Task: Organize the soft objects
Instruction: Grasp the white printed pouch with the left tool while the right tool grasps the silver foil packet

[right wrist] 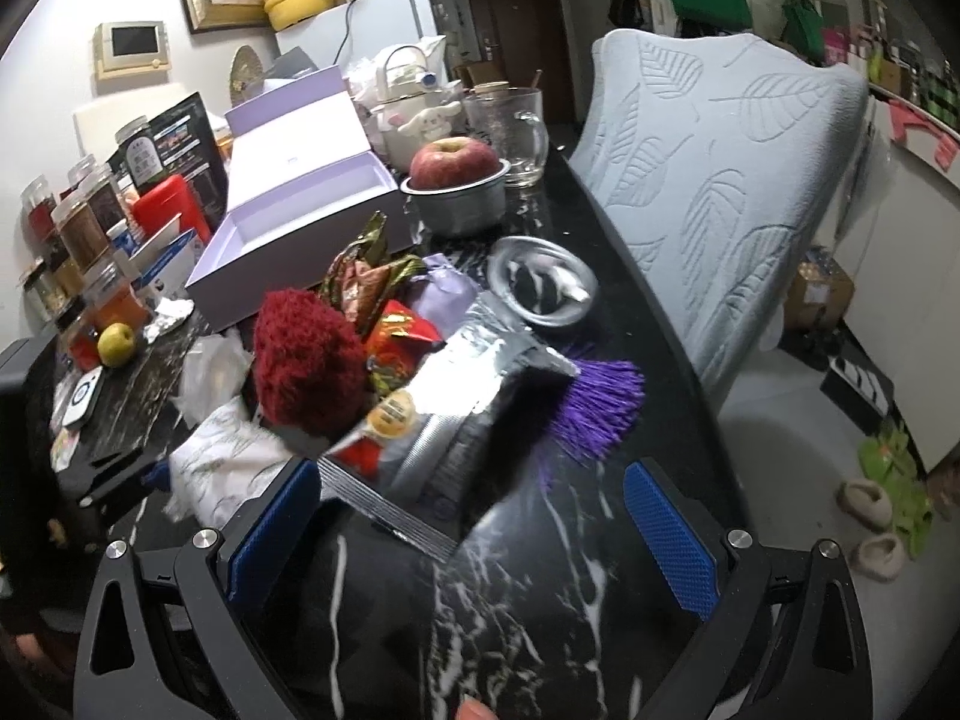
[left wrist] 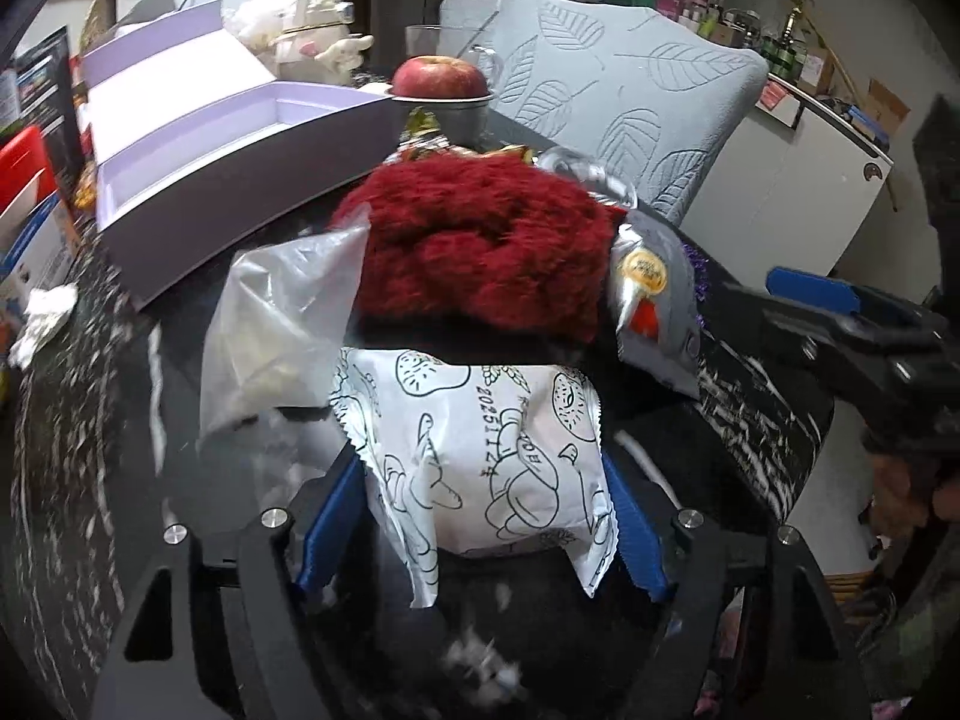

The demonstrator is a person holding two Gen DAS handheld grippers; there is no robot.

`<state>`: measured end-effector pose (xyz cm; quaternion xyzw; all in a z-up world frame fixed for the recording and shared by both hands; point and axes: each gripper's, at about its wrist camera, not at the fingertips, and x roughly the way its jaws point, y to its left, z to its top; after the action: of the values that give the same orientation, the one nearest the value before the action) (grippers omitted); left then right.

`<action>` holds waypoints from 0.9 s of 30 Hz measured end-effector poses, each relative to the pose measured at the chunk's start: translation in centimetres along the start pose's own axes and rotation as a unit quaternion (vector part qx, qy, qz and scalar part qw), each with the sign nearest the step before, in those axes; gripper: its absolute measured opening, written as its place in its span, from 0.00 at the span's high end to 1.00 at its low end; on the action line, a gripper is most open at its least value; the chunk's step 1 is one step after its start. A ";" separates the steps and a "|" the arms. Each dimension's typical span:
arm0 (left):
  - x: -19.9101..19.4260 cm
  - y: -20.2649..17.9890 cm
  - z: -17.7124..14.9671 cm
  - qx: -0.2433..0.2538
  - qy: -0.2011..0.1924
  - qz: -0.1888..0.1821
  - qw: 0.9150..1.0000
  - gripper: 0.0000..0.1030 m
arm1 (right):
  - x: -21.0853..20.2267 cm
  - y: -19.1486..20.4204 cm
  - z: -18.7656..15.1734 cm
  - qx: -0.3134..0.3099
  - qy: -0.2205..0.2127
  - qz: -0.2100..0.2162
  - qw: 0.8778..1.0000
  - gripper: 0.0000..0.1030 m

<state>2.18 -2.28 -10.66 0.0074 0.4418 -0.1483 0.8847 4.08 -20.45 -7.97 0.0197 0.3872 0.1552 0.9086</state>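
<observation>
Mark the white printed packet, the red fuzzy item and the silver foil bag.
white printed packet [left wrist: 480,456], left wrist view, middle of its printed face.
red fuzzy item [left wrist: 480,246], left wrist view, centre of the pile.
silver foil bag [right wrist: 462,414], right wrist view, its crinkled front.

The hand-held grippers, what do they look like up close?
Both match: the left hand-held gripper and the right hand-held gripper have black angular frames with cut-out openings, round silver bolts at the joints, and blue pads with a fine textured pattern lining the fingers. No cables show.

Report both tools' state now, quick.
Left tool: closed on the white printed packet.
Right tool: open, holding nothing; the silver foil pouch lies partly between its fingers.
</observation>
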 end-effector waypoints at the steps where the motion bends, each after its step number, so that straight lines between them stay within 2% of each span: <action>1: -0.3 0.3 -0.3 -0.003 0.001 0.002 1.000 0.27 | 0.2 0.2 0.1 -0.002 0.001 0.000 1.000 0.00; 7: -1.7 2.4 -1.6 -0.031 0.004 0.023 0.999 0.27 | 2.0 0.8 0.8 -0.001 0.002 0.001 1.000 0.05; 11: -2.0 3.4 -1.9 -0.044 0.001 0.034 0.998 0.27 | 3.6 0.6 1.4 0.014 0.011 0.001 1.000 0.18; 18: -1.6 3.7 -1.6 -0.048 -0.001 0.038 0.998 0.27 | 5.1 0.9 1.6 0.024 0.024 0.013 0.999 0.33; 22: -1.6 3.6 -1.7 -0.046 -0.001 0.040 0.998 0.27 | 5.1 1.0 1.5 0.015 0.023 0.006 1.000 0.52; 27: -1.4 3.3 -1.7 -0.040 -0.001 0.048 0.998 0.26 | 4.4 0.9 1.0 0.004 0.025 0.004 1.000 0.58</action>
<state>0.90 1.46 -10.96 -0.0072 0.4458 -0.0876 0.8908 7.40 -18.23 -10.24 0.0208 0.4107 0.1578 0.8978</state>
